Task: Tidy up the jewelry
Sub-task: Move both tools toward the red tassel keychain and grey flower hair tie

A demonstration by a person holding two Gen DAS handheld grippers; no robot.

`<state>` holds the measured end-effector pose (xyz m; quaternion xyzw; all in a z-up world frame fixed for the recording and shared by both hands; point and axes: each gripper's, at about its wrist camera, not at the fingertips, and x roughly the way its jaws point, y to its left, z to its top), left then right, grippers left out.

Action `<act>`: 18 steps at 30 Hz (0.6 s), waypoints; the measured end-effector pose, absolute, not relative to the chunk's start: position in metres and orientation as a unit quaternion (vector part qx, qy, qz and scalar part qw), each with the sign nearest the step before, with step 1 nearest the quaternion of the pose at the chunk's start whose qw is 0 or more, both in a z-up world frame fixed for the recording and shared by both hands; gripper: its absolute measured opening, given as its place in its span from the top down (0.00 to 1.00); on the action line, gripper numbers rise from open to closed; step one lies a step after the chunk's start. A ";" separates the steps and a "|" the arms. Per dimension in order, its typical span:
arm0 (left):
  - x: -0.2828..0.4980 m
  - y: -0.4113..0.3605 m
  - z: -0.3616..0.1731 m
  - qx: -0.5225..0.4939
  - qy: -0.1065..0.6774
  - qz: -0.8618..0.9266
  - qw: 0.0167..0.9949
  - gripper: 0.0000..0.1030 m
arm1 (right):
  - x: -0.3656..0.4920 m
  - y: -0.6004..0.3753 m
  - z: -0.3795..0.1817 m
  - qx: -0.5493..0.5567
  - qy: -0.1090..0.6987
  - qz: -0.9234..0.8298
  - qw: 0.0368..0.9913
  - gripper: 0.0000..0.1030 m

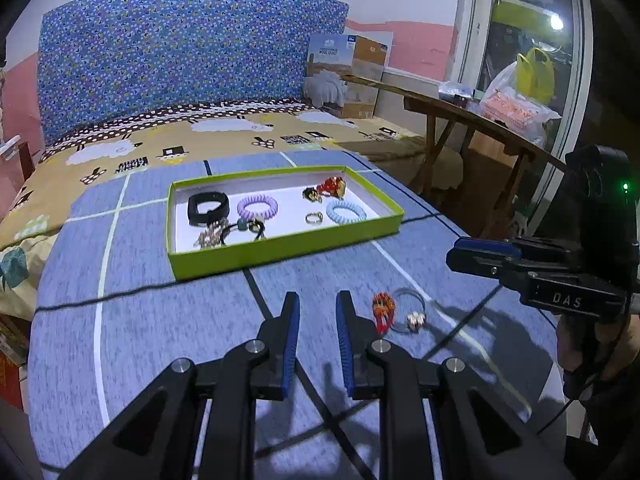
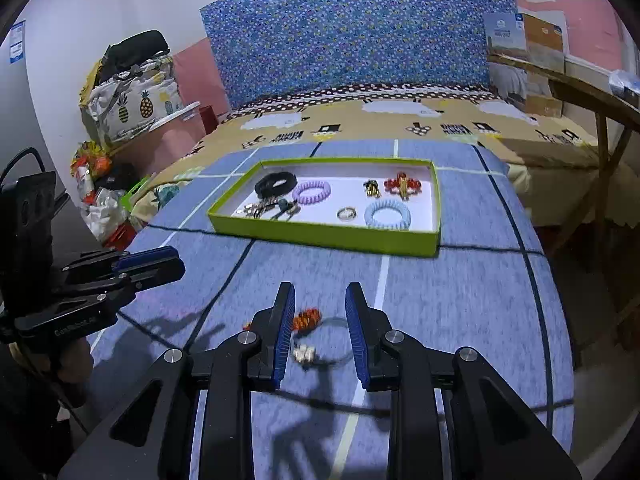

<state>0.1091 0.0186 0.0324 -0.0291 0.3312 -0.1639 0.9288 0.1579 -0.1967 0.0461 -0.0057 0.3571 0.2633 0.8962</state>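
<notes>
A green tray [image 1: 280, 250] [image 2: 320, 236] with a white floor sits on the blue cloth. It holds a black band [image 1: 208, 208], a purple coil tie [image 1: 257, 207], a blue coil tie [image 1: 346, 212], a ring [image 1: 314, 218], a red-gold ornament [image 1: 332, 187] and tangled pieces. On the cloth lie an orange beaded piece [image 1: 383, 308] [image 2: 307, 319] and a thin silver bracelet with beads [image 1: 412, 312] [image 2: 320, 350]. My left gripper [image 1: 318, 304] is open and empty, just left of them. My right gripper [image 2: 320, 300] is open, its fingers either side of the bracelet.
A bed with a blue patterned headboard [image 1: 180, 52] lies behind the table. A wooden bench [image 1: 460, 116] with bags stands at the right. Bags and clutter [image 2: 120, 100] pile at the left. The right gripper also shows in the left wrist view [image 1: 500, 260].
</notes>
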 end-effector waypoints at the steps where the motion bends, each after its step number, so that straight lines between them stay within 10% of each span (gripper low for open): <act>1: 0.108 0.018 0.031 -0.030 0.333 -0.163 0.928 0.81 | 0.156 -0.197 0.045 -0.005 0.358 0.262 0.896 0.74; 18: 0.109 -0.002 0.012 -0.017 0.357 -0.175 0.917 0.66 | 0.150 -0.211 0.021 0.014 0.385 0.247 0.889 0.66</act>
